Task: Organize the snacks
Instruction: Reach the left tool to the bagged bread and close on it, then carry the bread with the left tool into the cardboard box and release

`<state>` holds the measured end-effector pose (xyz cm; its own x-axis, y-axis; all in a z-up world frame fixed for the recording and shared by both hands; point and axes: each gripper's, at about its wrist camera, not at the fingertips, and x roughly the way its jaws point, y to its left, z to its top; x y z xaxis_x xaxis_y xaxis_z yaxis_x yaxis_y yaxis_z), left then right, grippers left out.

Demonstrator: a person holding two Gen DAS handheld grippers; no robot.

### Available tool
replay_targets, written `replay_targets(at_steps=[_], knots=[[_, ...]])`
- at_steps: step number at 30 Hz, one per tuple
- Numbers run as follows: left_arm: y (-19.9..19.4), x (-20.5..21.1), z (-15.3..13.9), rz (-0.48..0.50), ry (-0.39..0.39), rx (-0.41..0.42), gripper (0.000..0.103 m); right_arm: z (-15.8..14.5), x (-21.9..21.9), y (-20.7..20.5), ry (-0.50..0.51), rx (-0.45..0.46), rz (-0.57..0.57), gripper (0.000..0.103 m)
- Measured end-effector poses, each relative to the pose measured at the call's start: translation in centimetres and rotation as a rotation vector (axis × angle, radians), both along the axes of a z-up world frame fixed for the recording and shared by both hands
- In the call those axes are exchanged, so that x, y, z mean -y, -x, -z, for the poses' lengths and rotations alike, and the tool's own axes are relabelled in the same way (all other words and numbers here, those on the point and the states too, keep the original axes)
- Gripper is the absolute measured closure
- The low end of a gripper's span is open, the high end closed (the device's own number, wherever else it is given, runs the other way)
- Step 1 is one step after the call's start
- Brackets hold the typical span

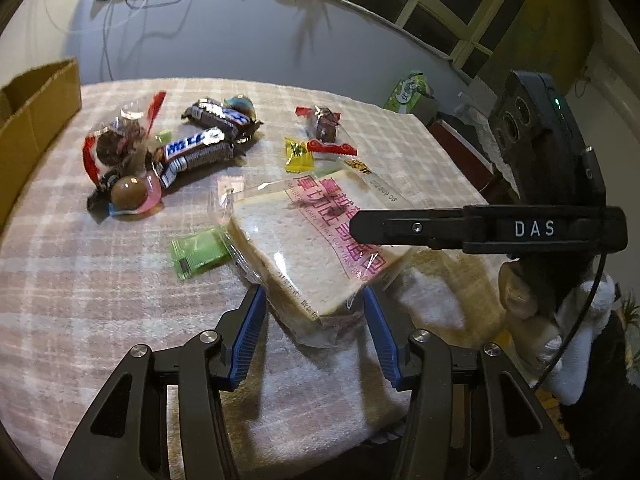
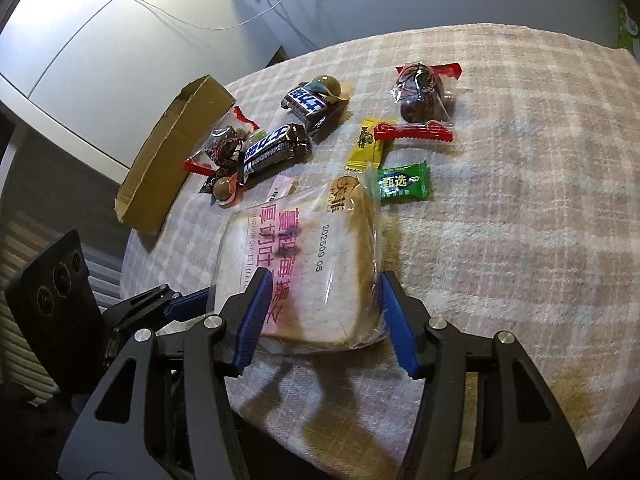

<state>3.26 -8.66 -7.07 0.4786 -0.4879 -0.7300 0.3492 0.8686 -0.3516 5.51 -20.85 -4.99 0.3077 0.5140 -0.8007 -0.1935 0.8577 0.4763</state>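
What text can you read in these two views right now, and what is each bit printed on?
"DAS": side of the right gripper finger, left wrist view.
"202509 05": bread pack.
"厚切吐" in pink: same bread pack; smaller English line only partly legible.
"甄选": green candy wrapper; small print above it is blurred.
Chocolate bars: white lettering too distorted to read.
Yellow candy: unreadable.

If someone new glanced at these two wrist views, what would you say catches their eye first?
Most striking is the wrapped bread slice with pink lettering near the table's front edge, with the right gripper and the left gripper both closed on it from different sides. Behind it, chocolate bars, a green candy and other small sweets are scattered over the checked cloth, and a cardboard box stands at the far left edge.
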Motion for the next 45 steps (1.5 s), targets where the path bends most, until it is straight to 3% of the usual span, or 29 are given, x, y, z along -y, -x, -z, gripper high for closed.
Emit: replay_targets(at_steps=[6,11,19,30,45], knots=[[0.8,-0.6,-2.0,-0.01,-0.021,0.087,0.055,-1.6,-0.9,0.3,0.01,0.038,-0.009,0.049],[0.3,-2.2,-1.6,-0.037,-0.002,0.06,0.055,-2.4,-2.2,-0.1,0.027,0.049,-0.014,0.052],[0.5,-4.5,-3.7,-0.088,-0.014,0.128,0.055,-4.3,-4.9,-0.6,0.019,0.095,-0.058,0.053],[0.1,-10.7,-6.2,-0.21,-0.028,0.204,0.055,-7.4,-12.3,-3.6,0.001,0.173,-0.168,0.053],[-1.1,-19.9,-6.7,-0.385,-0.091,0.223,0.055,-7.4,-23.4,-8.0,-0.021,0.184,-0.316,0.053]])
